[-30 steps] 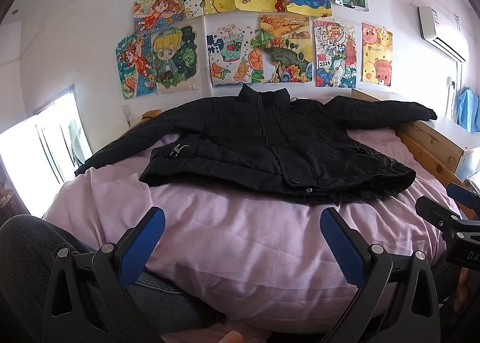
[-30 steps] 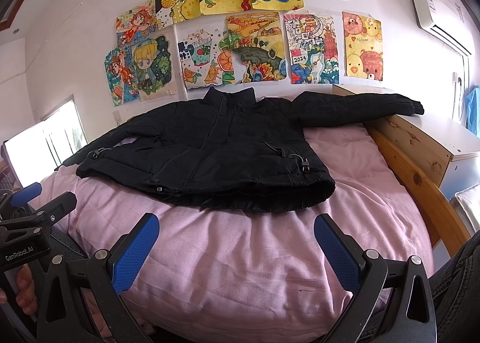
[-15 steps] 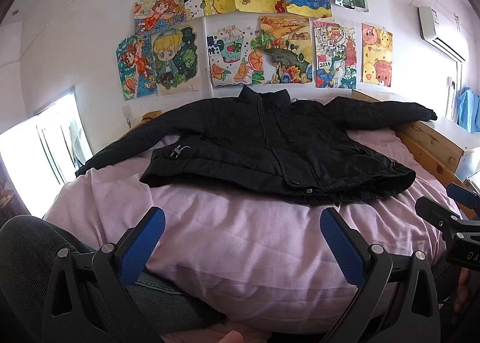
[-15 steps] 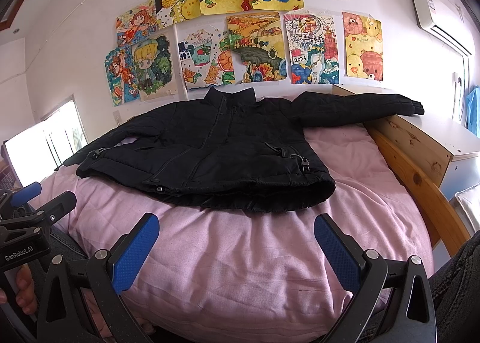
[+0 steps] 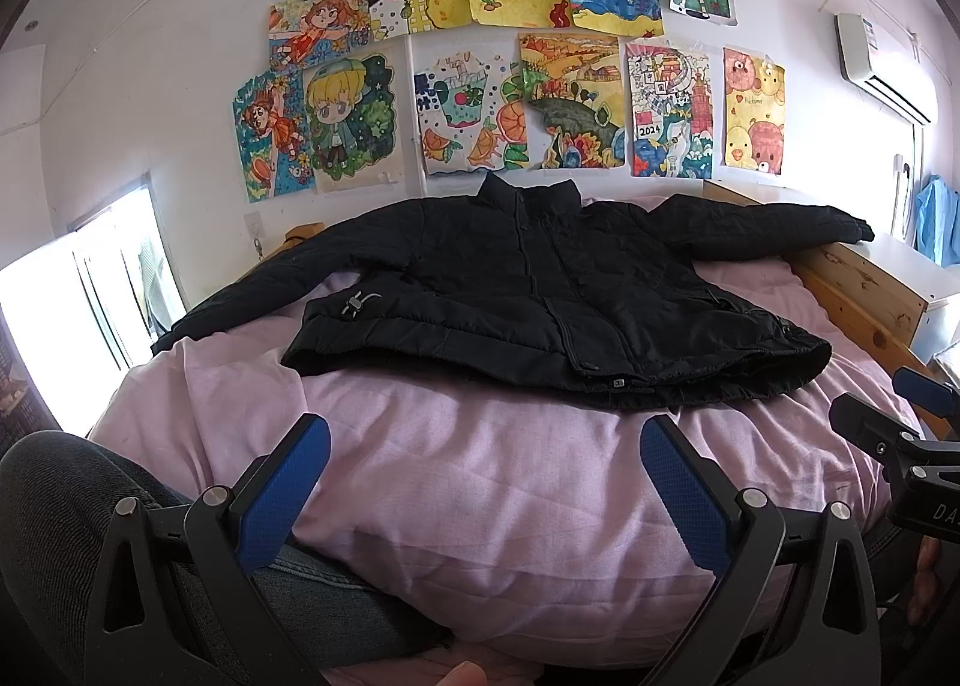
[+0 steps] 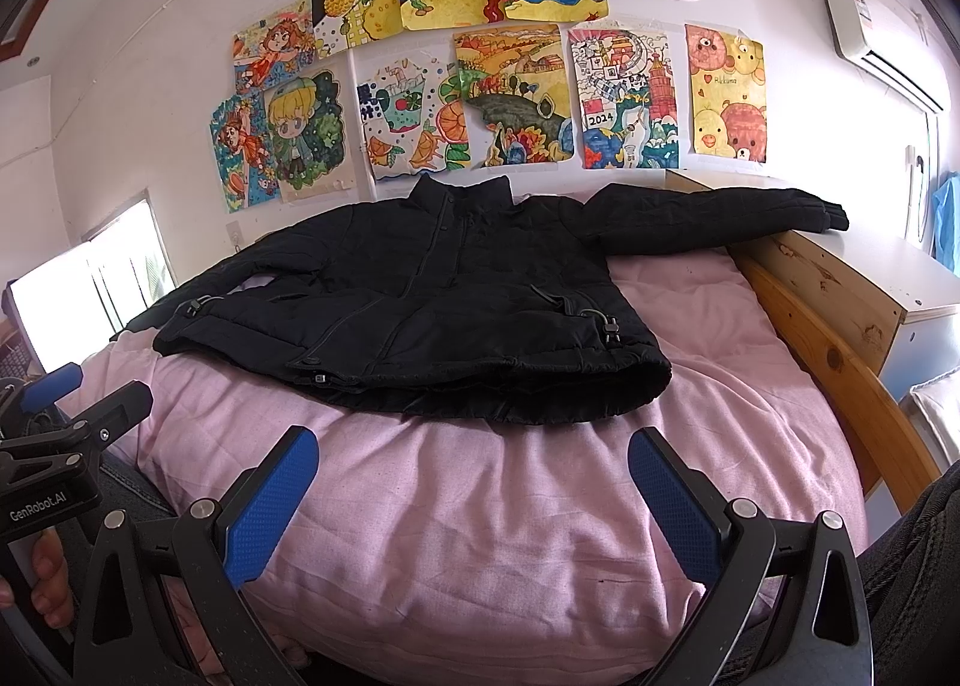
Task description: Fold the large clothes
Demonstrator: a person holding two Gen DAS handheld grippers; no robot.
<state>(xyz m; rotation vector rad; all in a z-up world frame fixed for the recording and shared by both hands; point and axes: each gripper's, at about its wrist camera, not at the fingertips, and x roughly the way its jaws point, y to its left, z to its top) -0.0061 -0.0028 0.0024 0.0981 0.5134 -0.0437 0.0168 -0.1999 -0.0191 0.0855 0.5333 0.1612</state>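
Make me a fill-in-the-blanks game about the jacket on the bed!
1. The jacket lying on the bed is ____ in colour.
2. It rests on a ____ blanket.
3. The left gripper and right gripper are both ____ and hold nothing.
4. One sleeve reaches over the ____ bed frame.

Missing words: black; pink; open; wooden

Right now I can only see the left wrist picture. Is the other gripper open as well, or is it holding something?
Observer: It is open. The right wrist view shows the right gripper with its blue pads wide apart over the pink bedding, short of the black jacket.
Operator: Is anything written on my own gripper?
Observer: Yes. That view shows a label on the left gripper reading "GenRobot.AI".
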